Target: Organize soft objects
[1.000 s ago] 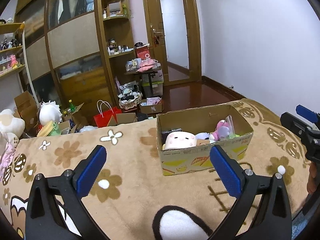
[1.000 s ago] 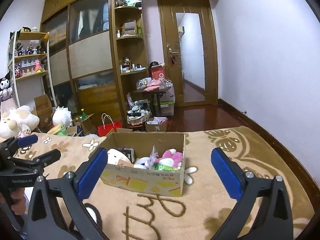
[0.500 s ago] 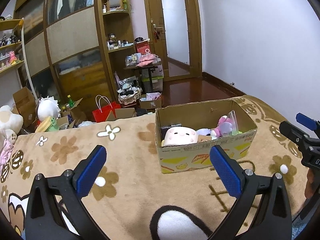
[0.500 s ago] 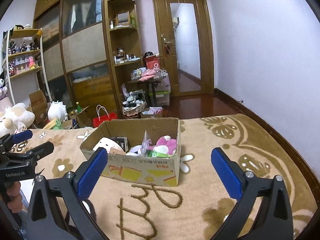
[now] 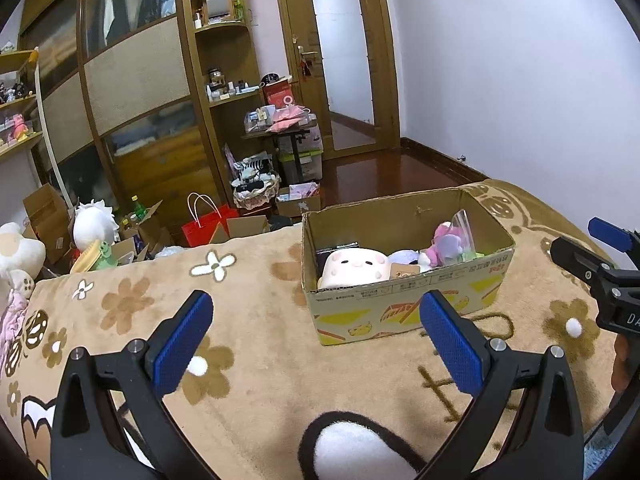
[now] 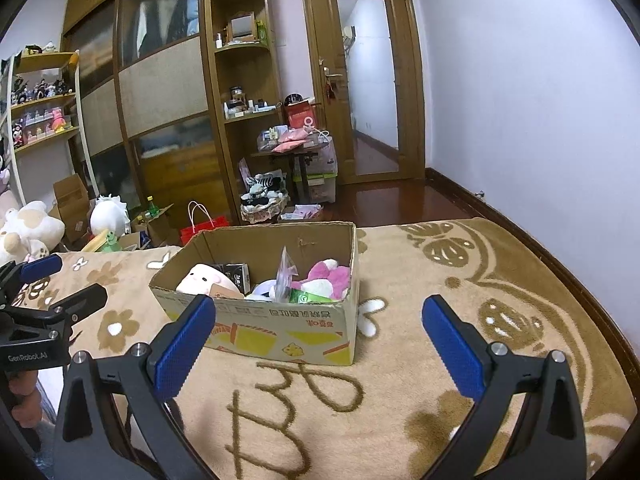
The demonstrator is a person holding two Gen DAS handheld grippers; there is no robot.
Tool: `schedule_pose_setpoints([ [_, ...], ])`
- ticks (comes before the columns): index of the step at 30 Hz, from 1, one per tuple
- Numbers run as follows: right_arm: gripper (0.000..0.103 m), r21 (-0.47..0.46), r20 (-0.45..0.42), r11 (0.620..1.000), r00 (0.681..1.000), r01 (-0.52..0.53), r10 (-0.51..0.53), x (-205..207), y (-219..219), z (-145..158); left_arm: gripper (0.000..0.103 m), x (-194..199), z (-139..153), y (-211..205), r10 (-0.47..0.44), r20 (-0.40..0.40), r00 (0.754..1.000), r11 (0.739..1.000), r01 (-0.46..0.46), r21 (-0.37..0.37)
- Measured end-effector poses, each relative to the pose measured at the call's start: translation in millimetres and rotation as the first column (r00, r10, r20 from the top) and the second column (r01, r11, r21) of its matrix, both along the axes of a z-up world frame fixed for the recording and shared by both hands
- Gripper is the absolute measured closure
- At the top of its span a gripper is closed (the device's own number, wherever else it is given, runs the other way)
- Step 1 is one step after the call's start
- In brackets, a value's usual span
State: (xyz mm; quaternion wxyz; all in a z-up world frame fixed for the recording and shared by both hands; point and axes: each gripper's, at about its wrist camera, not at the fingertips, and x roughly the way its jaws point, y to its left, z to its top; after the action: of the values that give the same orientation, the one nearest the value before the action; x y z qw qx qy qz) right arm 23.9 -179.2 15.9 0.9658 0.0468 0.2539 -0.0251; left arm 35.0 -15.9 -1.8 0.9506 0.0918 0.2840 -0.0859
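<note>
Soft toys sit packed in the cardboard box (image 5: 408, 280) in front of you, and the box rests on the tan flower-patterned blanket (image 5: 248, 304) that covers the bed. From largest to smallest around you: the wooden wardrobe wall (image 6: 160, 92) fills the far side, the door (image 6: 368, 80) stands to its right, and floor clutter lies between bed and wardrobe, with a red paper bag (image 5: 202, 229) and a white plush (image 5: 94, 226) among it.

Nothing stands between your tools and the box. Your left gripper (image 5: 316, 340) hovers over the blanket with its jaws spread wide and holding nothing; the box sits just beyond its right fingertip. Your right gripper (image 6: 318, 342) is likewise wide open and empty, with the box's near wall just past its left fingertip.

The box lies with its long axis running left to right across the bed, open top up. Inside, a cream plush face (image 5: 356, 266) lies at the left end, face tilted toward you, and a pink plush (image 6: 326, 278) sits at the right end beside a clear plastic bag (image 6: 285, 276) standing upright.
</note>
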Motion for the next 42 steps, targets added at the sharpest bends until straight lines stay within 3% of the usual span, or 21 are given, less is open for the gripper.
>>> schedule_pose_setpoints([
  [42, 0.0, 0.007, 0.002, 1.0, 1.0, 0.011, -0.011, 3.3, -5.9, -2.9, 0.001, 0.1, 0.4, -2.2, -0.005, 0.004, 1.0, 1.0, 0.005, 0.005],
])
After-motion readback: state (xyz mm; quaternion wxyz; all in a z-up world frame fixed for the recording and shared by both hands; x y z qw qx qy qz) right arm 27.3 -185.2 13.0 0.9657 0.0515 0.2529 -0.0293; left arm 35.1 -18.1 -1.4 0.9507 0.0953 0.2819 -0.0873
